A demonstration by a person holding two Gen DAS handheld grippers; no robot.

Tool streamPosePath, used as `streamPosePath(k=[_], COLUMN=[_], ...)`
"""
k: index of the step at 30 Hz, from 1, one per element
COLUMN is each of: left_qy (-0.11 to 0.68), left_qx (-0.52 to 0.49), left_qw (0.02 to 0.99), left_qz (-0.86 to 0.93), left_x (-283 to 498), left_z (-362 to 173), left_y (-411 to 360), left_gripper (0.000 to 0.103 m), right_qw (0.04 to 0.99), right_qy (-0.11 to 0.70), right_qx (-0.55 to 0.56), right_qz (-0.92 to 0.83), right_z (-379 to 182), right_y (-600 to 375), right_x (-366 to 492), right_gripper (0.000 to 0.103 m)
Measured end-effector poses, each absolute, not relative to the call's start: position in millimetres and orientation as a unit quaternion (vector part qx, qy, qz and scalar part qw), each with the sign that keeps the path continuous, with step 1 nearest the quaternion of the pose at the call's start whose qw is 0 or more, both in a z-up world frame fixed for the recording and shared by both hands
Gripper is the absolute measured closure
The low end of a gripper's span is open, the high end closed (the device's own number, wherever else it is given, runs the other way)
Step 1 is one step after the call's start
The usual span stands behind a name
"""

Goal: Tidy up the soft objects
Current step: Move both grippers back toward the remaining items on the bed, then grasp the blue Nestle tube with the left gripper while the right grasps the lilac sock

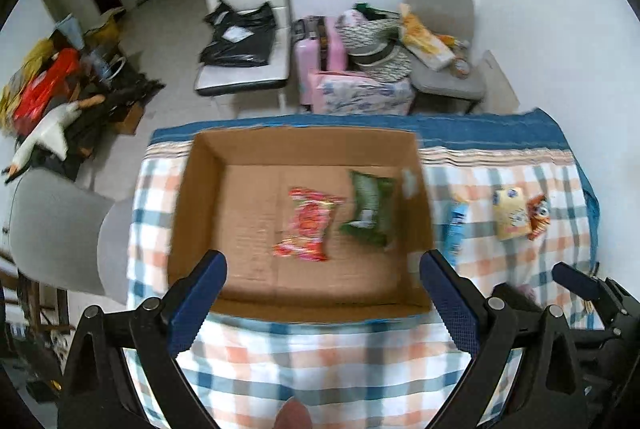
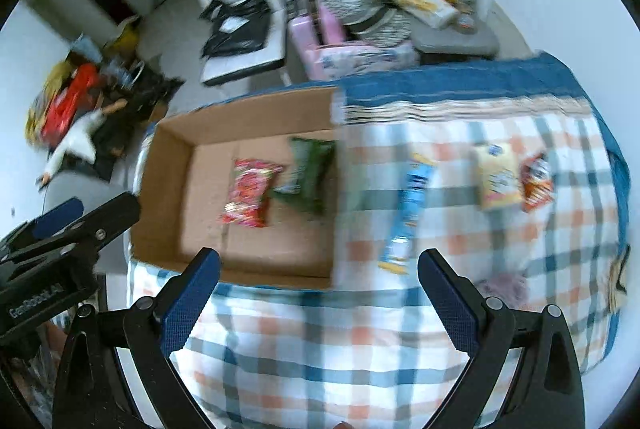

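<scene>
An open cardboard box [image 1: 200,213] [image 2: 164,189] stands on a checked tablecloth. Inside lie a red snack packet [image 1: 306,225] [image 2: 250,191] and a green packet [image 1: 370,209] [image 2: 310,173]. On the cloth to the right of the box lie a blue packet [image 1: 456,225] [image 2: 408,213], a yellow packet [image 1: 510,213] [image 2: 498,181] and an orange packet [image 1: 538,215] [image 2: 538,181]. My left gripper [image 1: 322,269] is open and empty above the box's near edge. My right gripper [image 2: 318,269] is open and empty above the cloth, near the box's right corner and the blue packet.
The checked tablecloth [image 1: 320,357] [image 2: 320,349] covers the table. Behind it stand a white chair with a black bag [image 1: 244,29], a pink suitcase [image 1: 320,49] and a grey chair with clutter [image 1: 444,41]. A grey chair [image 1: 52,229] stands at the left.
</scene>
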State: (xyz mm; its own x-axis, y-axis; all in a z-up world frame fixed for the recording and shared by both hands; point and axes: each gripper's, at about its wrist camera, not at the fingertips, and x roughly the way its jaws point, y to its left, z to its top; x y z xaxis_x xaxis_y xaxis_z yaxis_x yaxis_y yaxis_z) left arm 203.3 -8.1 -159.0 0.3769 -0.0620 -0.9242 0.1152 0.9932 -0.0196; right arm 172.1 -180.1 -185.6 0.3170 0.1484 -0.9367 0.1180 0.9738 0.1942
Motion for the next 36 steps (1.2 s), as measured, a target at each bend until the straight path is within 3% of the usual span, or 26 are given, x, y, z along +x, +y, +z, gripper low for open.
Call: streamPosePath(k=[5,10,16,26,33,34,36], left_qy=[0.585,0.601,0.635,0.705,0.723,0.724,0.729], left_qx=[0.058,0.142,0.224,0.265,0.265,0.263,0.262], left_qw=[0.803,0.774,0.725,0.647,0.627,0.626,0.621], left_qz=[-0.100,-0.137,-0.148,-0.122,-0.116,-0.117,-0.121], left_x=[212.8,227.5,251.2,280.0,278.6,278.1,275.1], left_z=[-186.7,-233.8,-306.2,-407.7,-435.8,-437.0,-440.4], left_y=[-89.5,-185.7,-255.5,-277.8,-274.3,-273.8,-274.4], left_gripper=[0.004,0.004,0.004,0.004,0.005,0.007,0.027], right_qw=[0.783,0.732,0.680,0.624,0.611,0.610,0.607], right_qy=[0.596,0.626,0.655,0.682,0.688,0.689,0.691], right_qx=[0.159,0.226,0.285,0.347,0.358,0.361,0.362], right_qz=[-0.074,-0.145,-0.165,-0.160,-0.156,-0.154,-0.151], right_z=[-208.9,-271.7,-344.1,-423.3,-439.6,-440.5,-443.1], right_y=[-282.8,-375.4,-417.6,-433.7,-434.7,-436.3,-434.6], right_x=[150.3,121.1,102.5,98.7,96.8,101.2,104.3], right_gripper=[0.002,0.002,0.002,0.002,0.002,0.002,0.002])
